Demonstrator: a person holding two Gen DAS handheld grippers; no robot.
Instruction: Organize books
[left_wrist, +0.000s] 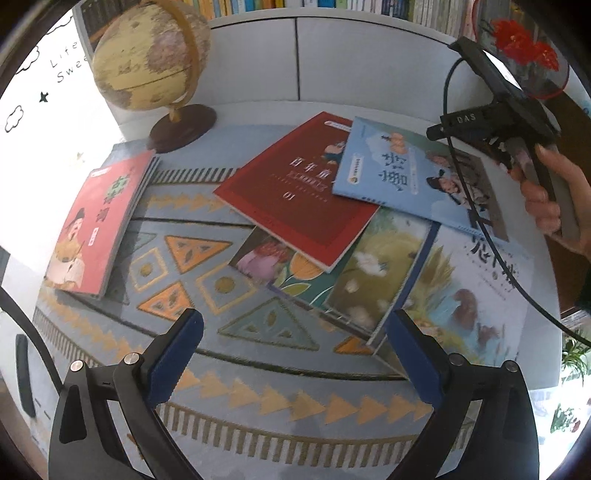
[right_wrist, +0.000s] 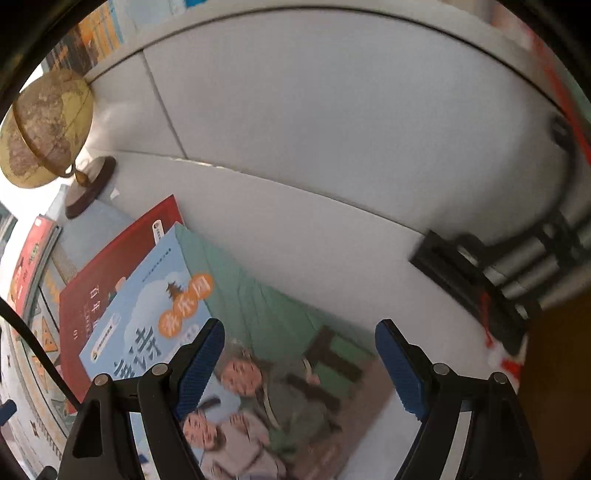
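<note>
Several books lie loose on a patterned mat (left_wrist: 236, 373). A dark red book (left_wrist: 295, 199) sits mid-table, and a light blue book (left_wrist: 402, 173) overlaps its right corner. Under them are a flower-cover book (left_wrist: 284, 269) and a white-and-blue picture book (left_wrist: 469, 291). A red book (left_wrist: 96, 225) tops a small stack at the left. My left gripper (left_wrist: 295, 325) hangs open over the mat, with nothing between its pads. My right gripper (right_wrist: 299, 332) stands open just above the light blue book (right_wrist: 147, 317); its pads do not touch the book. A hand (left_wrist: 546, 195) holds the right gripper's handle.
A globe (left_wrist: 147, 55) on a dark wooden base (left_wrist: 183, 127) stands at the back left. White cabinet doors (right_wrist: 332, 110) close off the back, with a bookshelf above. A blurred black frame with metal tubes (right_wrist: 509, 273) is at the right. A black cable (left_wrist: 476, 221) crosses the right-hand books.
</note>
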